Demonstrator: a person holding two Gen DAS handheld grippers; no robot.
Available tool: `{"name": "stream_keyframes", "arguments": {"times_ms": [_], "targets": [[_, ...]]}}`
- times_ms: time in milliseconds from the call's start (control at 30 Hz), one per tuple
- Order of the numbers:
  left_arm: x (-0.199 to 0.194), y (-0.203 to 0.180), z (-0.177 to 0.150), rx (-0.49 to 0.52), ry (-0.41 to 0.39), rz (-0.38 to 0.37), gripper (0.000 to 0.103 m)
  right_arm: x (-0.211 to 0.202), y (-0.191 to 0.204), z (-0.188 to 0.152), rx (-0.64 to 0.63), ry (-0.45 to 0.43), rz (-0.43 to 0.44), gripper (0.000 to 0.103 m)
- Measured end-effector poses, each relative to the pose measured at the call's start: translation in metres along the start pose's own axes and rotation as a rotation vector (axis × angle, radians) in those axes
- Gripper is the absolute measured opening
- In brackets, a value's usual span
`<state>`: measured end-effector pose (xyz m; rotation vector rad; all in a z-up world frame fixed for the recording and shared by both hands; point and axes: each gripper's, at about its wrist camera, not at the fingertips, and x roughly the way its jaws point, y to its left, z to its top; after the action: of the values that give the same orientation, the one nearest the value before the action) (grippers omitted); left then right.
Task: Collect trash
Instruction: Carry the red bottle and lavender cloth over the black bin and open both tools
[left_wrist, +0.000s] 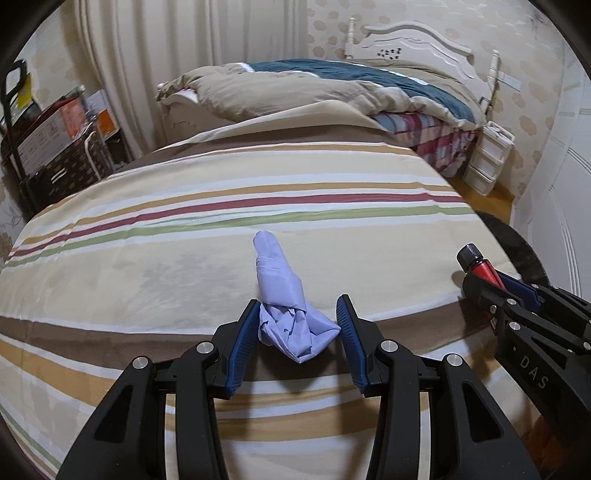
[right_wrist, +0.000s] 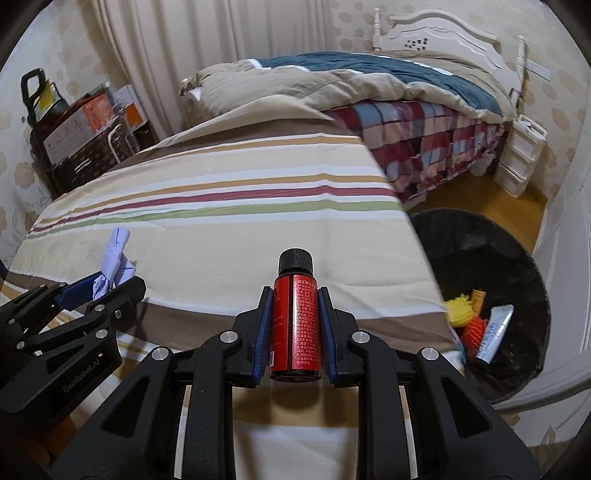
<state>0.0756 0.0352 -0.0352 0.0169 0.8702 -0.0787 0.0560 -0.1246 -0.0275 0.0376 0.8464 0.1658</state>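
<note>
My left gripper (left_wrist: 299, 301) is shut on a crumpled lavender paper wad (left_wrist: 284, 310), held just above the striped bedsheet (left_wrist: 221, 206); the wad's twisted end sticks out past the fingertips. My right gripper (right_wrist: 295, 290) is shut on a small red bottle (right_wrist: 295, 325) with a black cap, also over the bed. In the left wrist view the right gripper (left_wrist: 476, 273) and the bottle (left_wrist: 484, 269) show at the right edge. From the right wrist, the left gripper (right_wrist: 110, 284) with the paper wad (right_wrist: 114, 258) sits at the lower left.
A black round bin (right_wrist: 524, 266) stands on the wood floor right of the bed, holding a yellow and an orange foam net and a white tube. A second bed with a plaid skirt (right_wrist: 424, 147), white drawers (right_wrist: 521, 158) and stacked boxes (right_wrist: 77, 125) lie beyond.
</note>
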Motion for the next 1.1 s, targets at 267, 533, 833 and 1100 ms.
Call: {"name": "stream_keyframes", "arguments": {"times_ms": [267,533,833,1100], "targets": [[-0.004,-0.041,0.006,0.055,-0.02,-0.061,0.045,-0.017,-0.039,-0.003,0.065,-0.034,-0.046,0.023],[-0.005,-0.089,0.016,0.136,-0.044,-0.123,0.045,-0.028,-0.087,-0.006,0.136,-0.06,-0.115,0.023],[-0.002,-0.139,0.027,0.216,-0.07,-0.18,0.045,-0.034,-0.138,-0.003,0.206,-0.084,-0.187,0.023],[0.005,-0.173,0.042,0.242,-0.095,-0.209,0.045,-0.036,-0.169,0.0,0.243,-0.103,-0.215,0.023]]}}
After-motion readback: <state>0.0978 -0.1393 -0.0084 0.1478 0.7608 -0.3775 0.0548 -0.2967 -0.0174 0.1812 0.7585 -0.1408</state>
